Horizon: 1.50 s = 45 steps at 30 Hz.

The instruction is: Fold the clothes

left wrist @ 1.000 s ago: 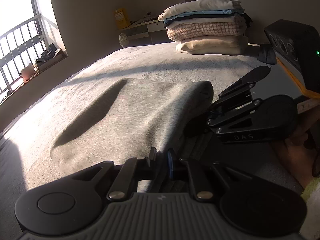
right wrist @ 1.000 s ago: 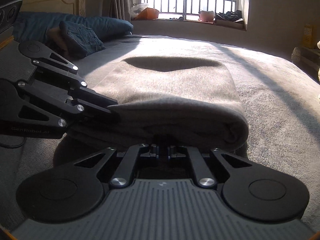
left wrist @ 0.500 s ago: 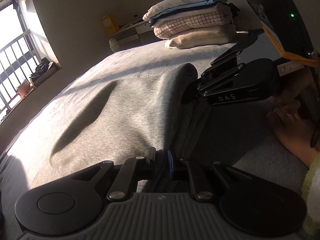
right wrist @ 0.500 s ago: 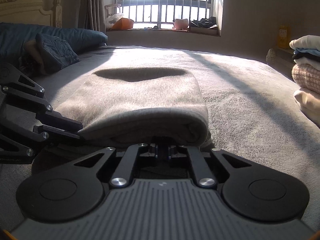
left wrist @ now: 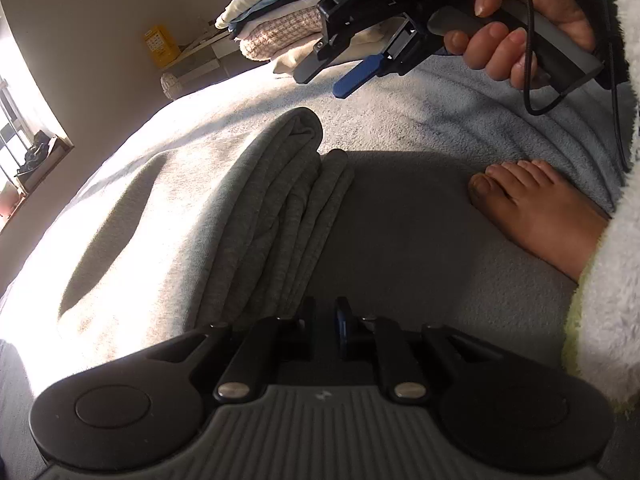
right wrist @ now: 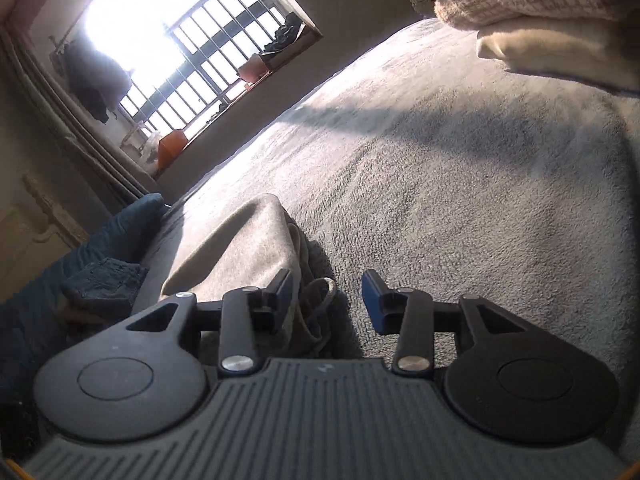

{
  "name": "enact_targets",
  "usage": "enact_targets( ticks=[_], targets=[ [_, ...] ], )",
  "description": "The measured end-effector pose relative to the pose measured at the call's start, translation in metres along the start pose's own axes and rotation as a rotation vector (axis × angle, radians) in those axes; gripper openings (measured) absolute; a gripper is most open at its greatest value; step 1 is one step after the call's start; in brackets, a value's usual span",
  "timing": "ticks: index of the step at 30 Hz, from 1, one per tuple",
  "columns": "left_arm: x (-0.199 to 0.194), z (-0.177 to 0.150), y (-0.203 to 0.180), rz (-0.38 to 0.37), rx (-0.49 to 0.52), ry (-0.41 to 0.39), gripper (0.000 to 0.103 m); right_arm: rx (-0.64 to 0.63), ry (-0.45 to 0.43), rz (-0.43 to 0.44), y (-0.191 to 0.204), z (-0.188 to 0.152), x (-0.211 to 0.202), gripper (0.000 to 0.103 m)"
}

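Note:
A grey garment (left wrist: 168,216), folded into several layers, lies on the bed (left wrist: 400,120). The layered edge runs down to my left gripper (left wrist: 325,314), whose jaws stand almost together on the near end of that edge. A hand holds my right gripper (left wrist: 324,82) up over the bed, clear of the cloth. In the right wrist view my right gripper (right wrist: 328,282) is rolled sideways and its jaws are opening. The grey garment (right wrist: 240,248) and a drawstring (right wrist: 320,300) lie below, beside its left finger, and neither pad presses on them.
A stack of folded clothes (left wrist: 280,28) sits at the far end of the bed, close to the right gripper (right wrist: 540,8). A bare foot (left wrist: 532,208) and a fluffy white sleeve (left wrist: 608,280) are at right. A blue pillow (right wrist: 100,248) and barred window (right wrist: 192,52) lie beyond.
The right gripper let go of the garment's corner, opened, rolled over and swung away toward the clothes stack. The fold now lies flat on the bed. The left gripper sank slightly and rolled.

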<state>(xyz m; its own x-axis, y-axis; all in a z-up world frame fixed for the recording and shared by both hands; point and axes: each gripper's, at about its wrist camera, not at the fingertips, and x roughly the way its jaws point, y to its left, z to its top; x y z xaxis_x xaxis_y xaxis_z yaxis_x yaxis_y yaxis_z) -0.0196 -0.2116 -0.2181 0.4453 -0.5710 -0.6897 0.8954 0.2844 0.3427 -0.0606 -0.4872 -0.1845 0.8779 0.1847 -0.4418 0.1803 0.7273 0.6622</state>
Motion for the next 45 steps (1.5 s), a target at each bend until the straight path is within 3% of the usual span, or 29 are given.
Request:
enact_targets(
  ticks=[2,8,10,11,12,19,21,22,24,26,31,37,40,42,45],
  targets=[
    [-0.006,0.001,0.004,-0.002,-0.011,-0.006,0.016,0.06,0.062,0.048,0.002,0.004,0.015,0.057],
    [-0.045,0.0,0.029,0.074,-0.104,-0.064,0.019,0.154,0.227,0.072,0.006,0.002,0.053,0.058],
    [-0.054,0.0,0.036,0.118,-0.12,-0.077,0.028,0.176,0.263,0.079,0.006,0.002,0.057,0.058],
    [-0.056,0.0,0.038,0.143,-0.12,-0.078,0.04,0.184,0.275,0.082,0.007,0.001,0.058,0.058],
    [-0.055,-0.001,0.038,0.163,-0.116,-0.071,0.044,0.189,0.282,0.083,0.009,0.001,0.059,0.058],
    [-0.017,-0.004,0.018,0.241,0.024,0.031,0.042,0.154,0.316,0.057,0.02,0.001,0.064,0.038],
    [-0.013,-0.004,0.017,0.266,0.037,0.027,0.028,0.144,0.316,0.049,0.02,0.002,0.064,0.032],
    [-0.012,-0.004,0.018,0.28,0.041,0.026,0.022,0.139,0.316,0.045,0.02,0.002,0.064,0.024],
    [-0.014,-0.004,0.022,0.282,0.029,0.014,0.01,0.137,0.308,0.051,0.021,0.001,0.061,0.016],
    [-0.021,-0.002,0.022,0.288,0.03,-0.005,0.008,0.121,0.295,0.066,0.025,0.003,0.055,0.013],
    [-0.031,-0.005,0.01,0.268,0.102,-0.007,0.007,0.098,0.285,0.103,0.031,0.007,0.041,0.012],
    [-0.014,-0.005,0.009,0.239,0.096,0.01,0.008,0.148,0.309,0.063,0.007,-0.004,0.052,0.012],
    [-0.012,-0.005,0.01,0.228,0.068,0.006,0.017,0.176,0.314,0.061,0.002,-0.006,0.057,0.015],
    [-0.018,-0.005,0.011,0.203,0.059,-0.004,0.033,0.19,0.309,0.057,0.0,-0.005,0.054,0.022],
    [-0.031,-0.006,0.015,0.152,0.02,-0.021,0.038,0.098,0.25,0.017,0.01,0.005,0.039,0.025]
  ],
)
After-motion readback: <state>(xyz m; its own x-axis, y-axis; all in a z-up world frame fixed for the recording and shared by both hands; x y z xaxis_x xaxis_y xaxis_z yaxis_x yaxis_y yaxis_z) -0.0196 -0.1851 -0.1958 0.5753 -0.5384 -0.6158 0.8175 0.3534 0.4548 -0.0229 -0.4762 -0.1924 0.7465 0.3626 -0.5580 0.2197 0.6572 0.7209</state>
